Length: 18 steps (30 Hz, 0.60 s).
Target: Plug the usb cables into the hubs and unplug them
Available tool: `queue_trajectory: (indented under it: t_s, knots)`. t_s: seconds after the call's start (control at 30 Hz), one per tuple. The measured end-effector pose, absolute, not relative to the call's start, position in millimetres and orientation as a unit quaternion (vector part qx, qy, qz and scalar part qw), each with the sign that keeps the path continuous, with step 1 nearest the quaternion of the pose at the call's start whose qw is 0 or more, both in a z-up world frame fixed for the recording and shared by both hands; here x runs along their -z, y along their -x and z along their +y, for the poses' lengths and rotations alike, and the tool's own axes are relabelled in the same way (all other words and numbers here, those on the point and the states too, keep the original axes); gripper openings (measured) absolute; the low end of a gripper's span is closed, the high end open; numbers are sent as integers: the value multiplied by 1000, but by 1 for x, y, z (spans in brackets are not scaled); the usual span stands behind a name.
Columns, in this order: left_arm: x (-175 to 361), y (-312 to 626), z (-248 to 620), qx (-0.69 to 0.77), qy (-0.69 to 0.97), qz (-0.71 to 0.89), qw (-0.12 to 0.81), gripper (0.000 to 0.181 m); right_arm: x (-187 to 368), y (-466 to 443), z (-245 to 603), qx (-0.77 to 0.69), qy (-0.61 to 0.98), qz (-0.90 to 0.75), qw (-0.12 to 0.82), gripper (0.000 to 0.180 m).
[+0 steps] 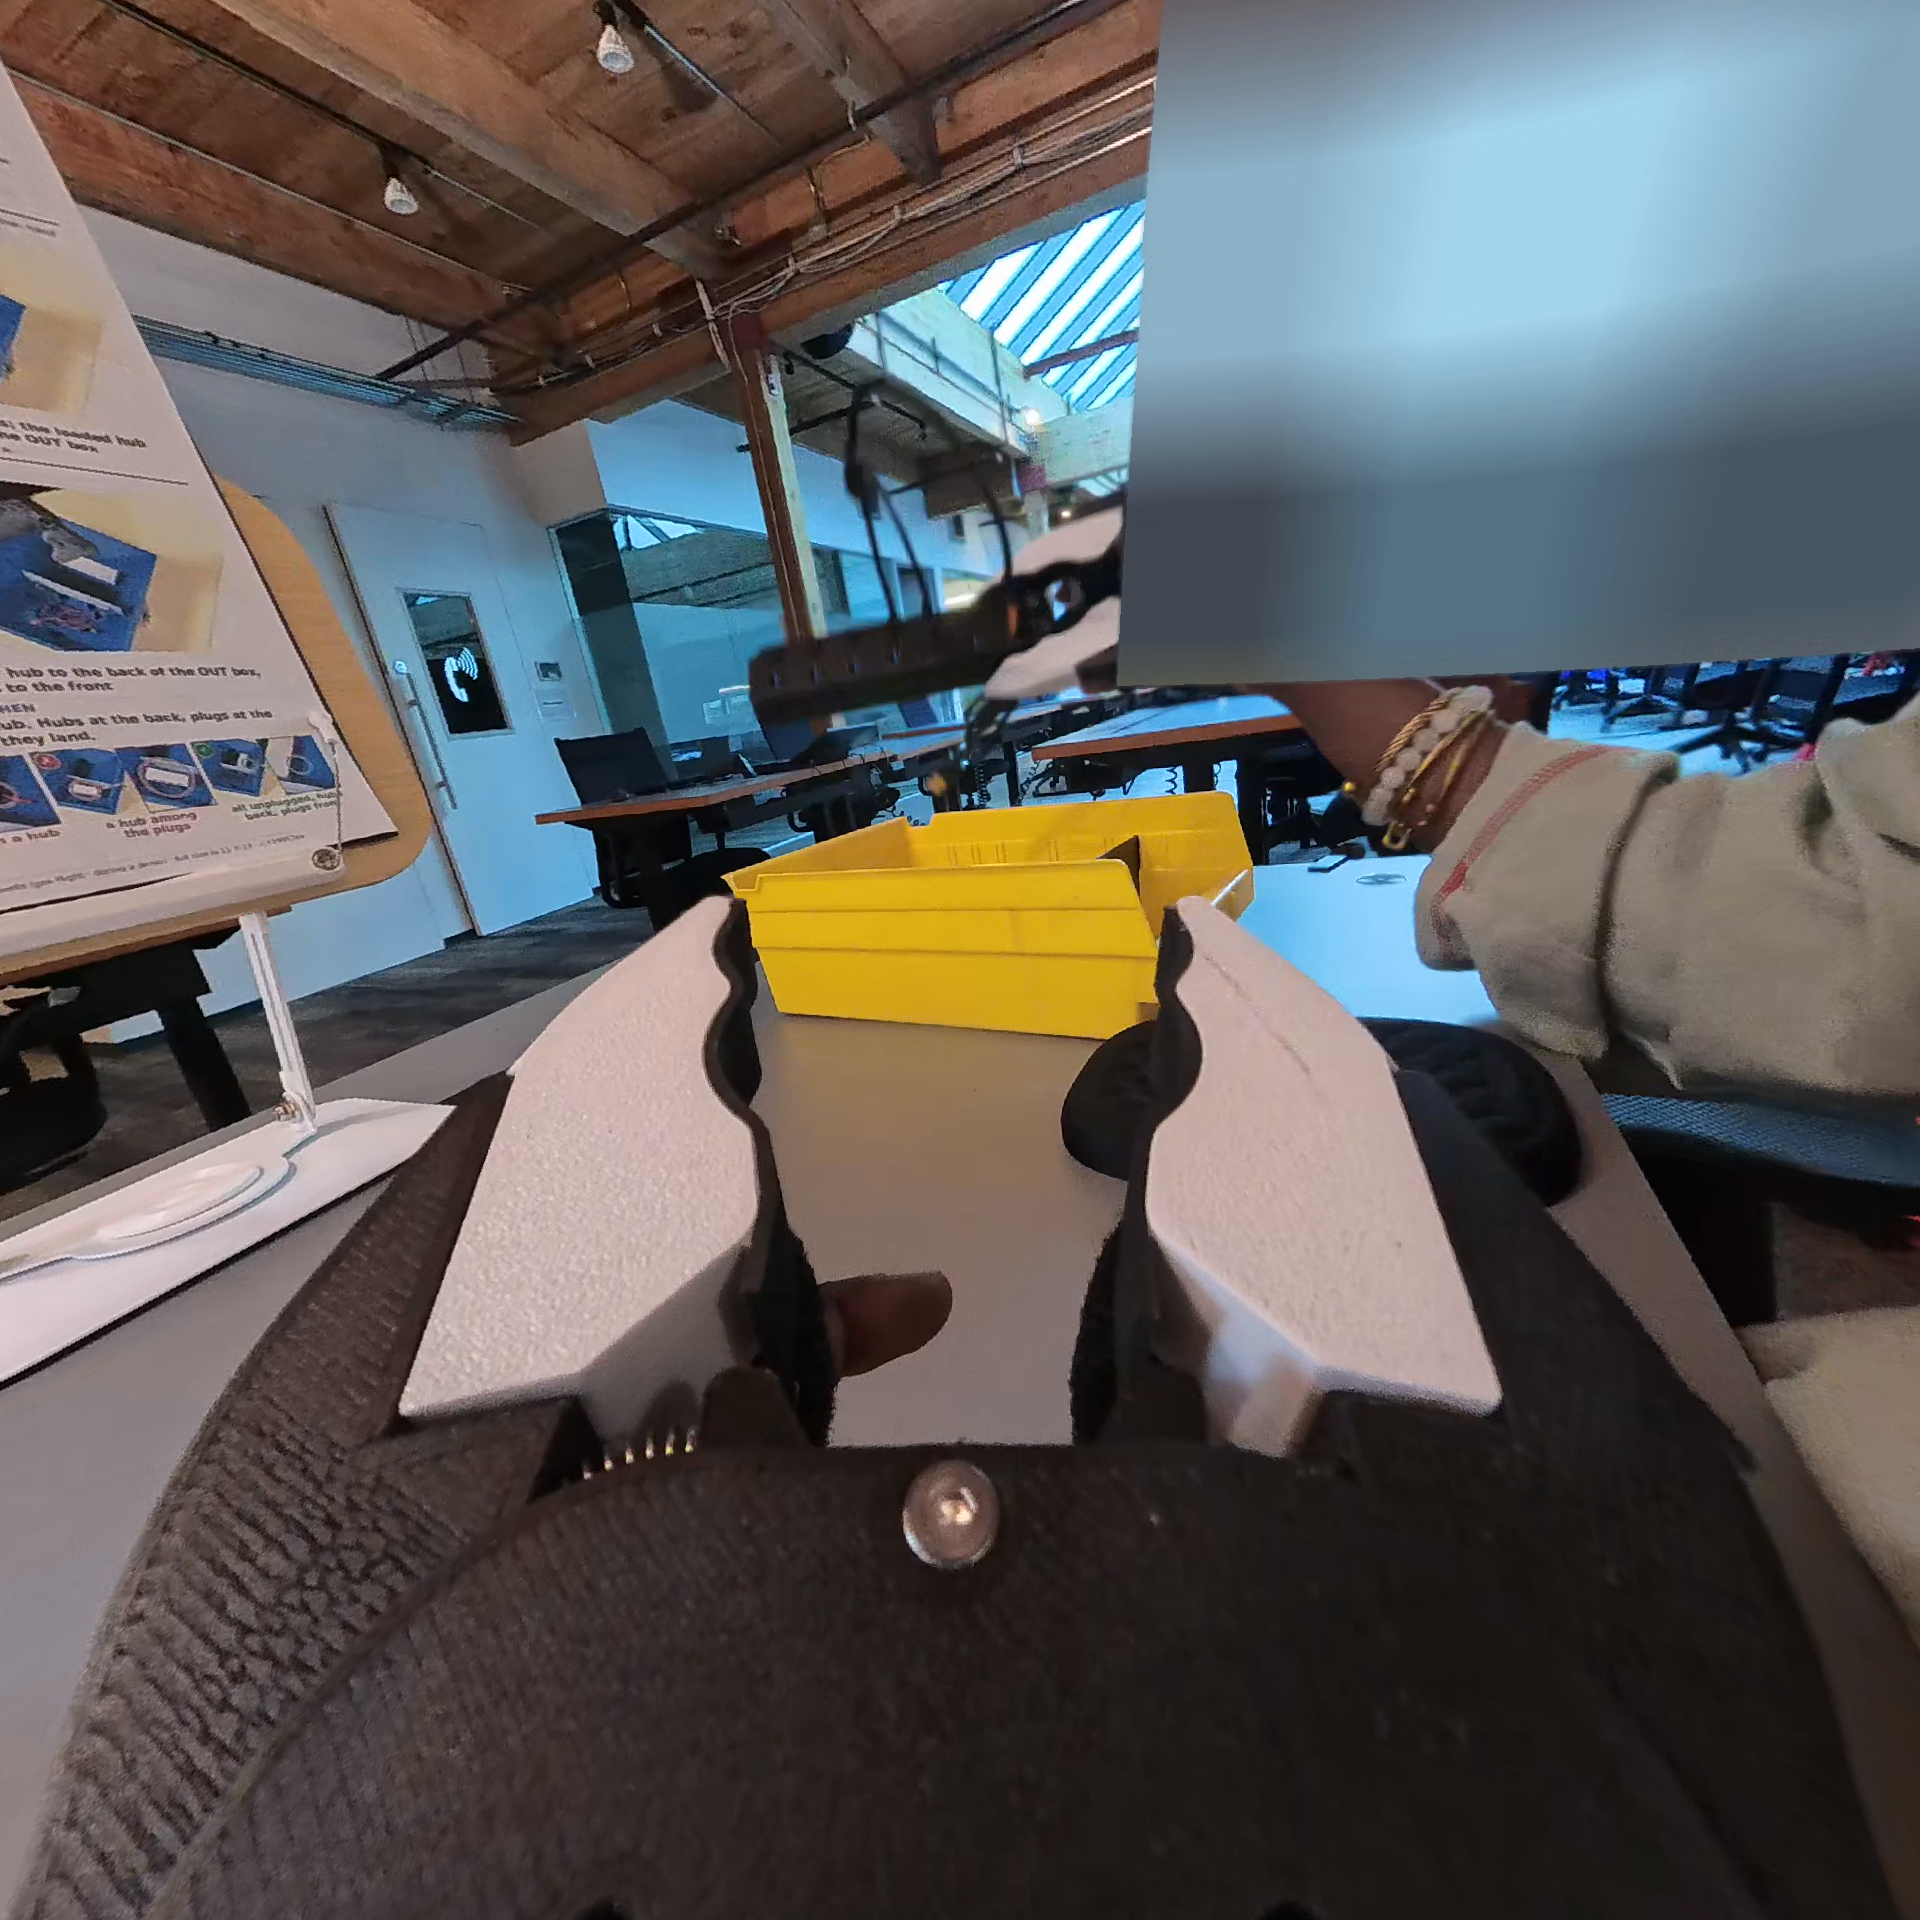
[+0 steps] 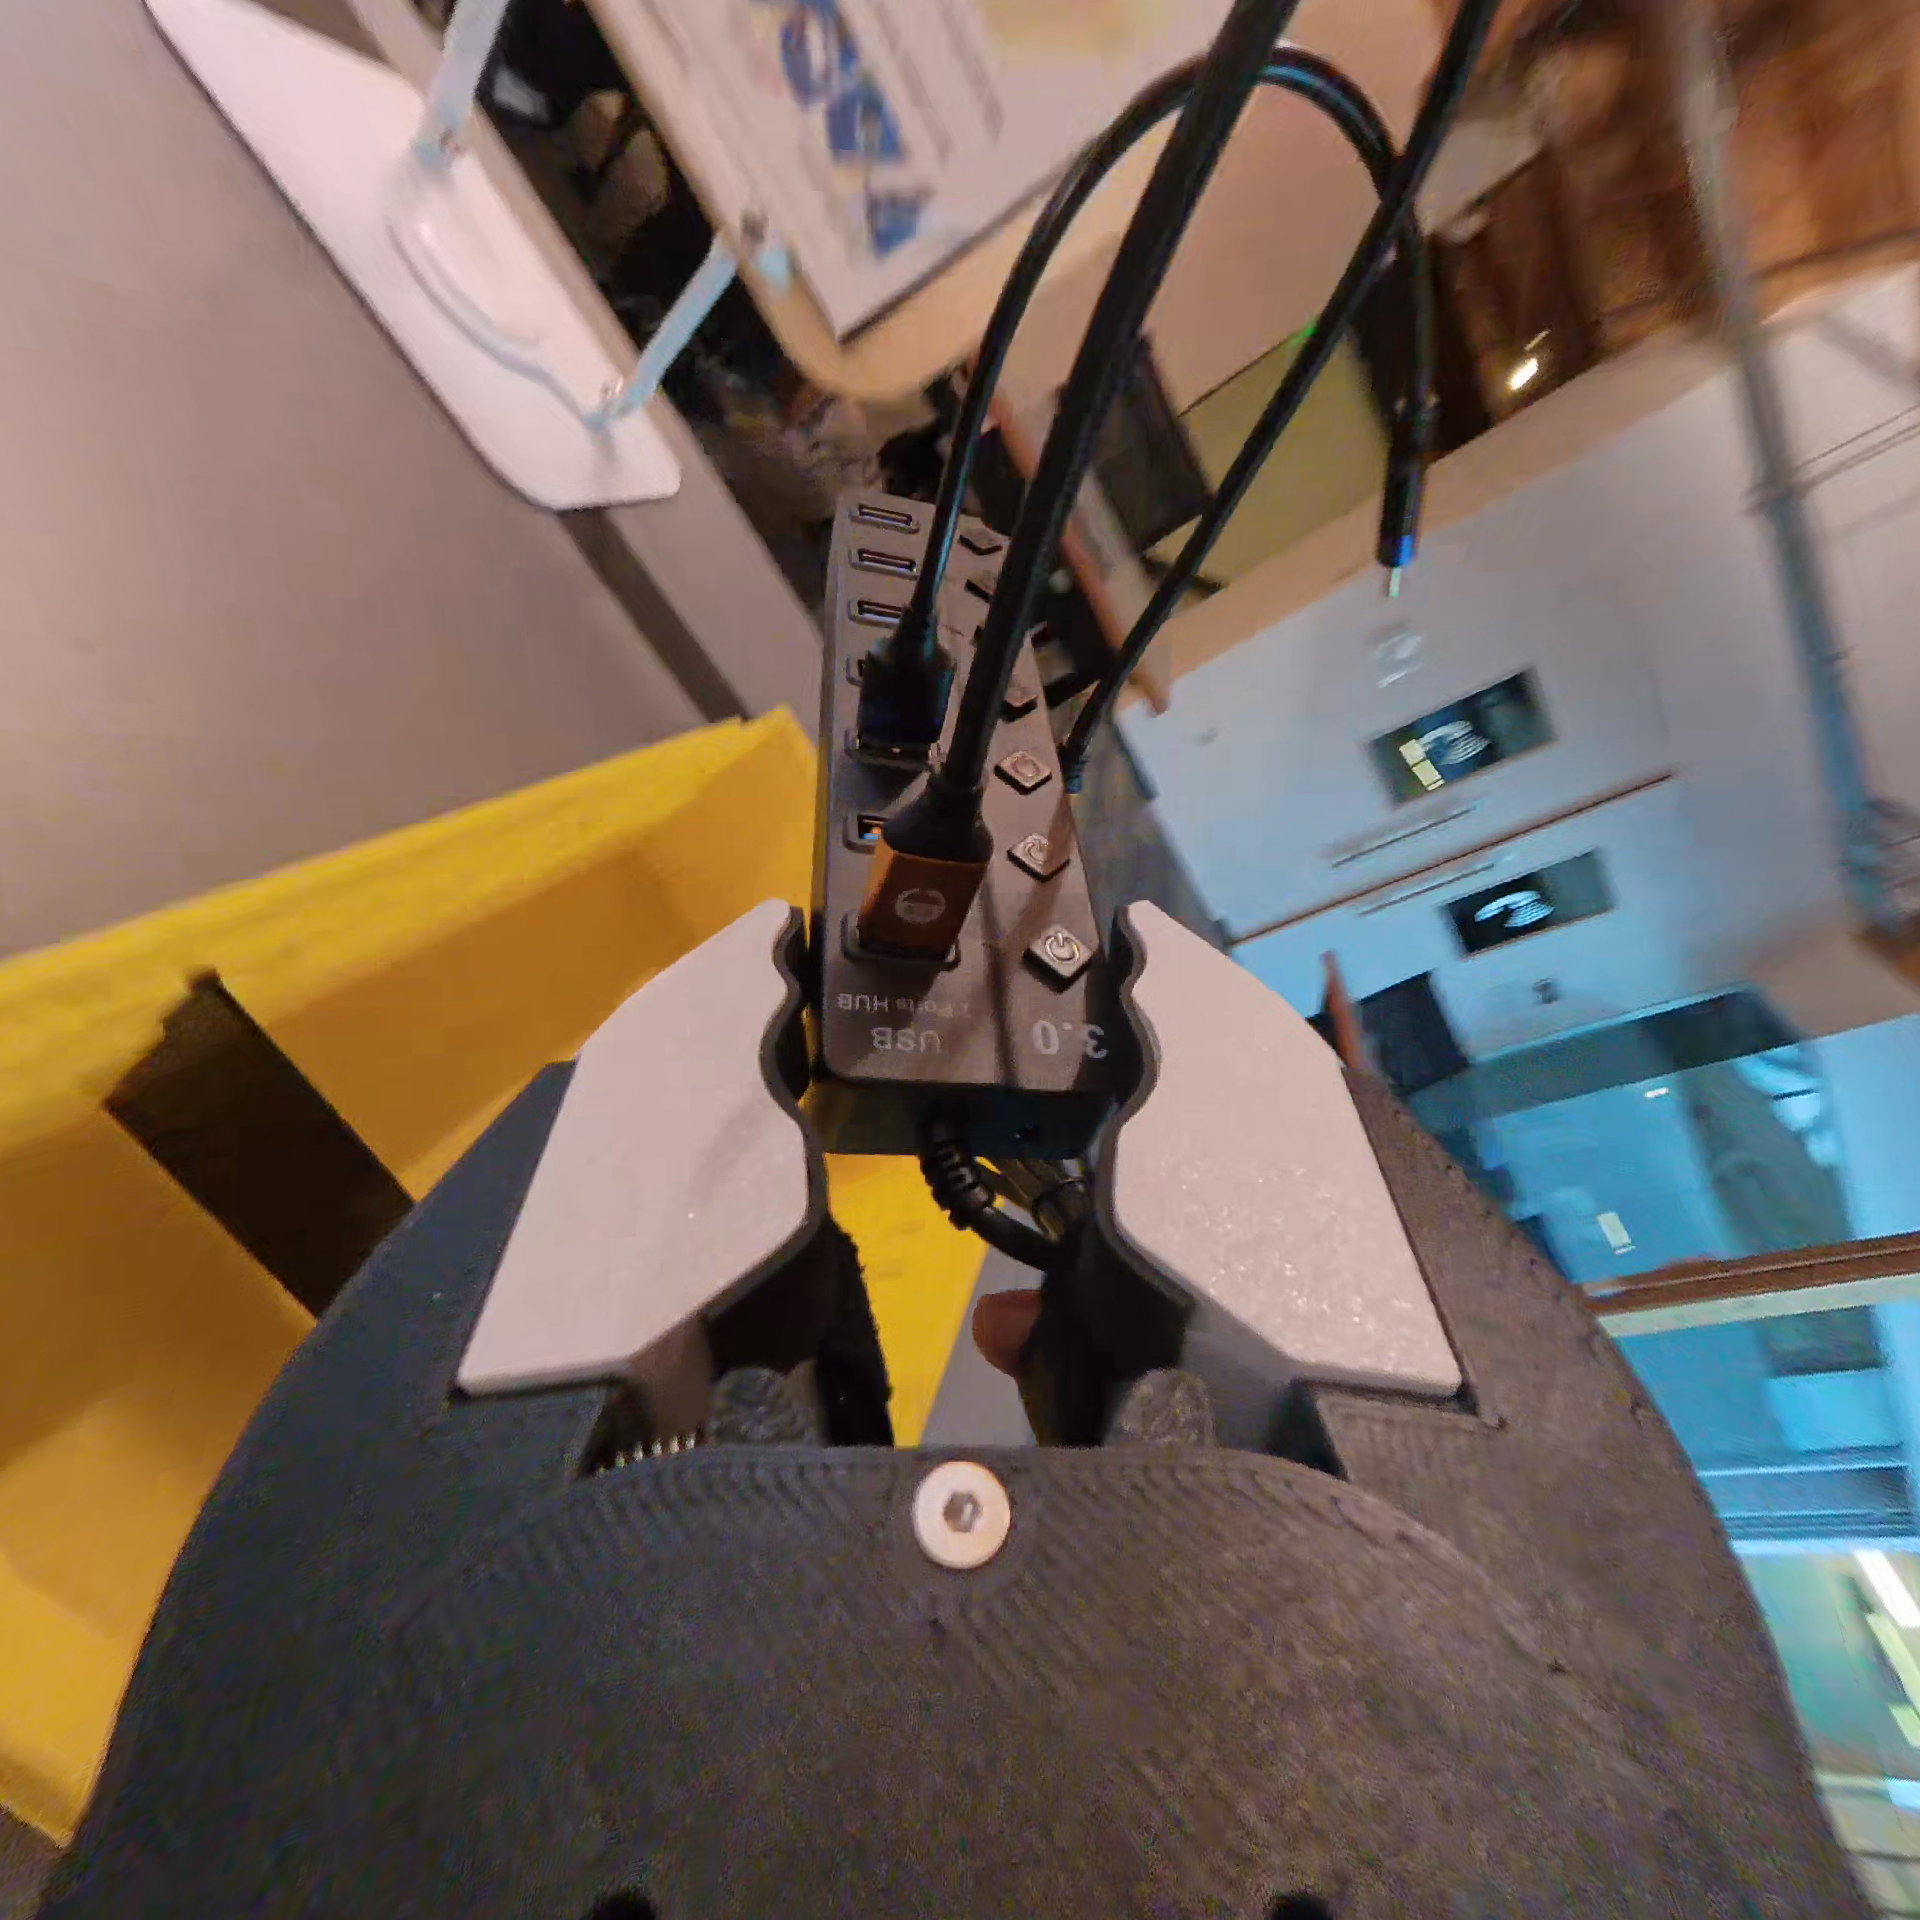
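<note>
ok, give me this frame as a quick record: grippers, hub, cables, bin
left gripper: open, empty, low over the grey table
right gripper: shut on the black hub, held up in the air
cables: orange-shelled plug and black plug seated in the hub
yellow bin: on the table ahead of the left gripper

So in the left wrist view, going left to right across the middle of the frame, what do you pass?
Instruction board → white door → black USB hub held up in the right gripper → person's braceleted wrist → pale sleeve.
</note>
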<state>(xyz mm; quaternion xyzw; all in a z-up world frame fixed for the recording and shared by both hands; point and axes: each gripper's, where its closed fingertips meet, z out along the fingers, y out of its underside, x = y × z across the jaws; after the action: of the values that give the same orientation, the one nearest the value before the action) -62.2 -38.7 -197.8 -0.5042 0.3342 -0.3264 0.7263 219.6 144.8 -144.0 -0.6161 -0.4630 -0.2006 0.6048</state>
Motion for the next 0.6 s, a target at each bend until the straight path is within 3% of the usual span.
queue_trajectory:
  t_s: [0.17, 0.33, 0.43, 0.5, 0.6]
  knots:
    - [202, 60, -38, 320, 511, 342, 721, 74, 222, -254, 179, 137, 711, -442, 530, 56]
    - [206, 58, -38, 313, 516, 354, 715, 74, 260, -250, 180, 70, 767, -438, 463, 56]
    - [207, 58, -38, 312, 516, 355, 715, 74, 241, -243, 181, 32, 760, -397, 513, 37]
    - [206, 59, -38, 312, 515, 354, 715, 74, 221, -242, 179, 4, 752, -357, 554, 47]
    - [205, 59, -38, 313, 515, 351, 717, 74, 193, -240, 169, -32, 738, -304, 602, 83]
